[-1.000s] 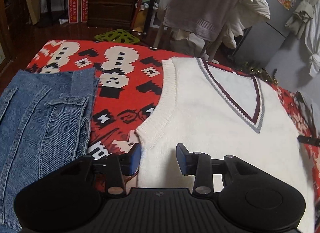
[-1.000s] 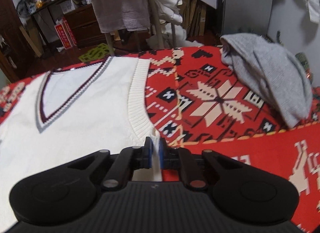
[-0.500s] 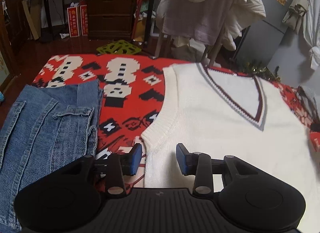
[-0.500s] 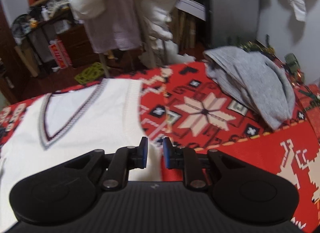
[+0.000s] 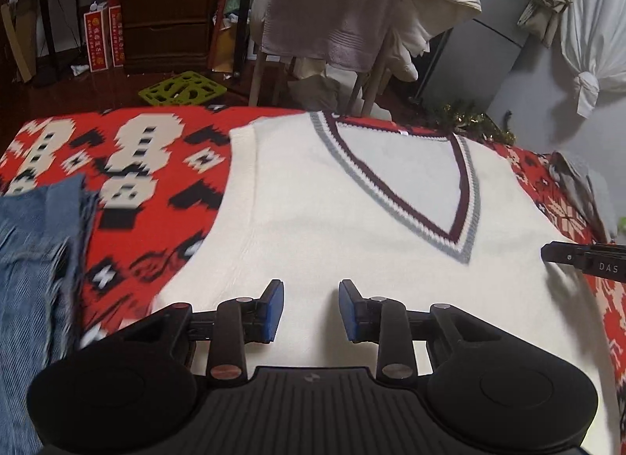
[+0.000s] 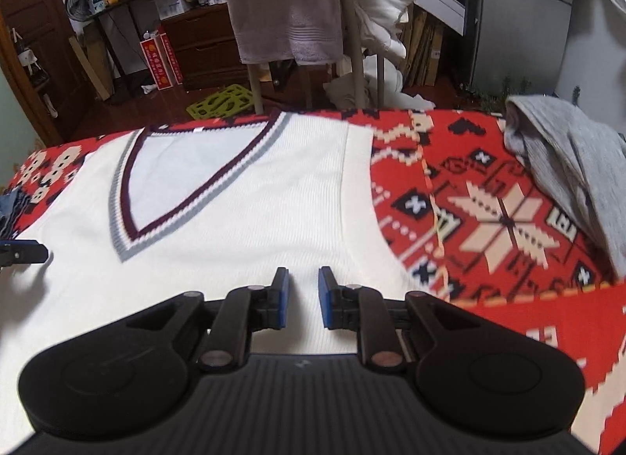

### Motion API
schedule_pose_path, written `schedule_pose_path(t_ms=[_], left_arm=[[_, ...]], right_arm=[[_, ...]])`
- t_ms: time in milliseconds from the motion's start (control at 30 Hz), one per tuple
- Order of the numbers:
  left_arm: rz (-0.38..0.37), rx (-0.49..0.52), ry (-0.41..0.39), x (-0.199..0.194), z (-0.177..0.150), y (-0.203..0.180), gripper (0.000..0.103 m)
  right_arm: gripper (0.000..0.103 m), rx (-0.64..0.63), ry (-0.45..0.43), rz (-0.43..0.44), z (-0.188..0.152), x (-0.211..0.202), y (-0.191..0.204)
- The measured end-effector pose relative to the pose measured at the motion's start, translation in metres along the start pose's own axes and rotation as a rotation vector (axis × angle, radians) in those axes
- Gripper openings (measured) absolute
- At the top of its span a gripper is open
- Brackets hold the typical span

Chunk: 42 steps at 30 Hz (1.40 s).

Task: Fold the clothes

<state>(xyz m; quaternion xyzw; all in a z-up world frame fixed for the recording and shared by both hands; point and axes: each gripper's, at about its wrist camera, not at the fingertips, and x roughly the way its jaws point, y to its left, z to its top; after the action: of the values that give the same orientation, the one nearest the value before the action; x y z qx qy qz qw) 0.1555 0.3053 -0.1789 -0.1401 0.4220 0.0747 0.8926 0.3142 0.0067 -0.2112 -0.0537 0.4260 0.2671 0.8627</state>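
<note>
A cream knit vest (image 5: pixel 332 228) (image 6: pixel 242 212) with a maroon and grey V-neck lies flat on the red patterned blanket (image 5: pixel 156 165) (image 6: pixel 489 228), neck away from me. My left gripper (image 5: pixel 311 308) hovers open over the vest's left half, nothing between its blue pads. My right gripper (image 6: pixel 304 298) is open with a narrower gap, above the vest's right half near the armhole edge. Each gripper's tip shows at the edge of the other's view.
Folded blue jeans (image 5: pixel 35 259) lie at the left of the blanket. A grey garment (image 6: pixel 567 165) is heaped at the right. Behind the bed stand a chair draped with towels (image 5: pixel 344 24), a green mat on the floor (image 5: pixel 184 89) and a dark dresser (image 5: pixel 164 24).
The right gripper opened and let go of the vest's side edge. Both grippers have shifted inward over the vest and risen; the left stayed open.
</note>
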Motion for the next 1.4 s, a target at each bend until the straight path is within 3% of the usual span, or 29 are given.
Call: schedule_pose_path(t_ms=[300, 733, 967, 1167, 1400], left_arm=[[0.065, 0.044, -0.032, 0.035, 0.039, -0.008, 0.03], [0.076, 0.019, -0.022, 0.083, 0.109, 0.005, 0.027], [0.072, -0.063, -0.016, 0.09, 0.129, 0.013, 0.022], [-0.031, -0.05, -0.029, 0.046, 0.114, 0.006, 0.022], [-0.044, 0.09, 0.04, 0.022, 0.065, -0.019, 0.017]], right_arm=[[0.018, -0.019, -0.008, -0.025, 0.043, 0.039, 0.002], [0.018, 0.065, -0.023, 0.001, 0.115, 0.102, -0.013], [0.018, 0.1, -0.022, -0.004, 0.134, 0.111, -0.018], [0.019, 0.079, 0.0, 0.058, 0.122, 0.071, -0.009], [0.019, -0.011, 0.067, 0.093, 0.07, 0.033, 0.022]])
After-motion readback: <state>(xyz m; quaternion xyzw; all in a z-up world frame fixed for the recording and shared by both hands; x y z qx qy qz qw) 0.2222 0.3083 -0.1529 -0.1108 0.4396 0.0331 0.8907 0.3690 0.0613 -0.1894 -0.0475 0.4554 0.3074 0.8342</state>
